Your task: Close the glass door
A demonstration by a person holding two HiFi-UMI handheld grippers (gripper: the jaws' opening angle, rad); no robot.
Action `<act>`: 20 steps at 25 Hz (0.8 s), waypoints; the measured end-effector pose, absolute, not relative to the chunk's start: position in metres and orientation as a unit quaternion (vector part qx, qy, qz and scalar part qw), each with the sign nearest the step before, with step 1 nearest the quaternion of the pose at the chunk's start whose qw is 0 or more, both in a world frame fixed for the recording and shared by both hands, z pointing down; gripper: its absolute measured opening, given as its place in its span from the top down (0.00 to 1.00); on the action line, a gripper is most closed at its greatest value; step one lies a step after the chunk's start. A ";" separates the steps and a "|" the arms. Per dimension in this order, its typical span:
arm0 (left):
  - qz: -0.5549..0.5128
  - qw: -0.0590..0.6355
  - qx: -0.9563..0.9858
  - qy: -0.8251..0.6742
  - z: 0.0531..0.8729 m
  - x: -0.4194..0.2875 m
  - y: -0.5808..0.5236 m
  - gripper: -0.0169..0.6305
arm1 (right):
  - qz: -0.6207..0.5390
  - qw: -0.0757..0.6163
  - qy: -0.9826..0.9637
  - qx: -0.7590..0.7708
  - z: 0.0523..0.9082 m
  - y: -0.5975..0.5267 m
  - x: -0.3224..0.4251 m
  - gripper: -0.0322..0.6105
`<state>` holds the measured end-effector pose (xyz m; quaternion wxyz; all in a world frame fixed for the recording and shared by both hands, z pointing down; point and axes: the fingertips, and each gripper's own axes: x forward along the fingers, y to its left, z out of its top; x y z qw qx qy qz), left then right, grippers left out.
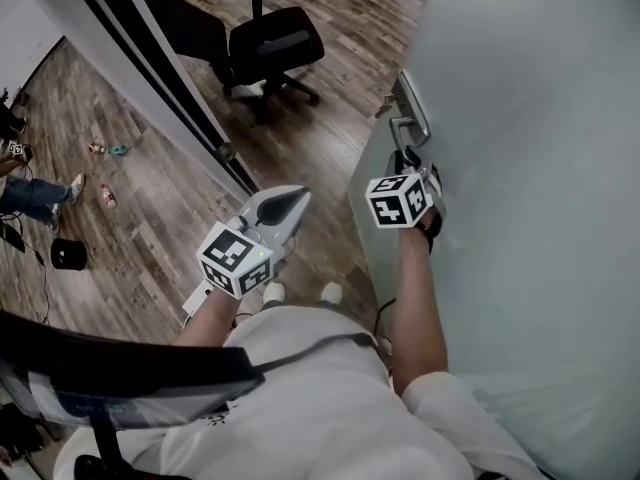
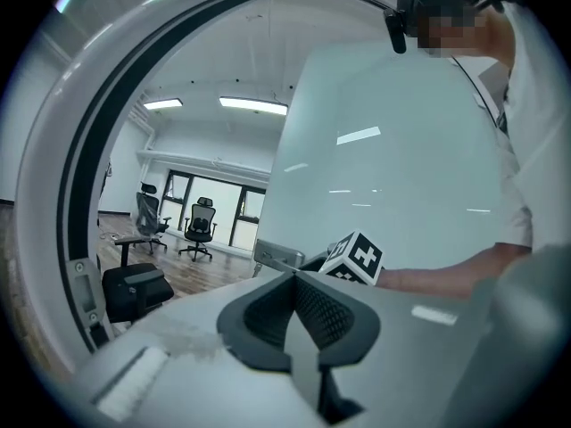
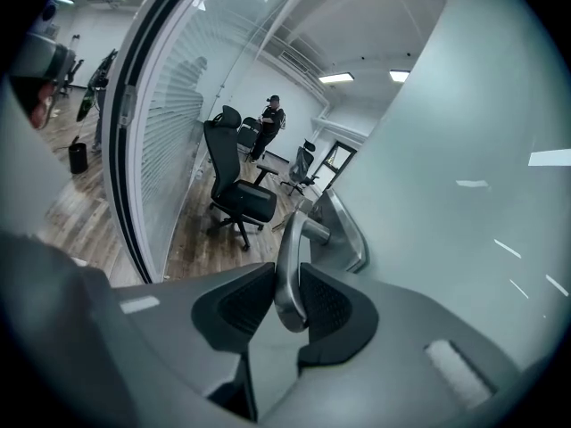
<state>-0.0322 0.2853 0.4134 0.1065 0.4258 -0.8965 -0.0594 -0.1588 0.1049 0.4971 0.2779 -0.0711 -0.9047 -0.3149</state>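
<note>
The frosted glass door (image 1: pixel 520 168) fills the right of the head view, with its metal lever handle (image 1: pixel 410 123) on a long plate near the edge. My right gripper (image 1: pixel 408 160) reaches up to that handle. In the right gripper view the handle (image 3: pixel 290 266) runs down between the two dark pads, and the right gripper (image 3: pixel 287 300) is shut on it. My left gripper (image 1: pixel 292 204) hovers to the left of the door edge, over the wooden floor. Its jaws meet with nothing between them, as the left gripper (image 2: pixel 294 315) shows in its own view, beside the door (image 2: pixel 401 168).
A black office chair (image 1: pixel 270 40) stands on the wood floor beyond the doorway. The dark door frame (image 1: pixel 165 83) of a glass partition runs diagonally at left. A person's legs (image 1: pixel 35 196), a black object (image 1: pixel 68 255) and small items (image 1: pixel 105 150) lie at far left. Another person (image 3: pixel 270 119) stands far off.
</note>
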 end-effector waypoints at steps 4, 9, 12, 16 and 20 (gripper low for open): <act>-0.067 0.091 0.453 -0.885 0.406 -0.009 0.353 0.97 | -0.321 0.271 -0.904 -0.076 0.489 0.167 -0.127 0.81; -0.064 0.086 0.467 -0.878 0.401 -0.001 0.373 0.96 | -0.322 0.269 -0.903 -0.092 0.488 0.191 -0.115 0.80; -0.062 0.087 0.469 -0.877 0.401 -0.009 0.362 0.97 | -0.321 0.267 -0.903 -0.100 0.491 0.183 -0.119 0.80; -0.062 0.088 0.470 -0.876 0.399 -0.012 0.368 0.97 | -0.328 0.274 -0.898 -0.105 0.492 0.190 -0.117 0.79; -0.065 0.095 0.473 -0.874 0.399 -0.014 0.367 0.97 | -0.330 0.281 -0.893 -0.122 0.493 0.195 -0.115 0.79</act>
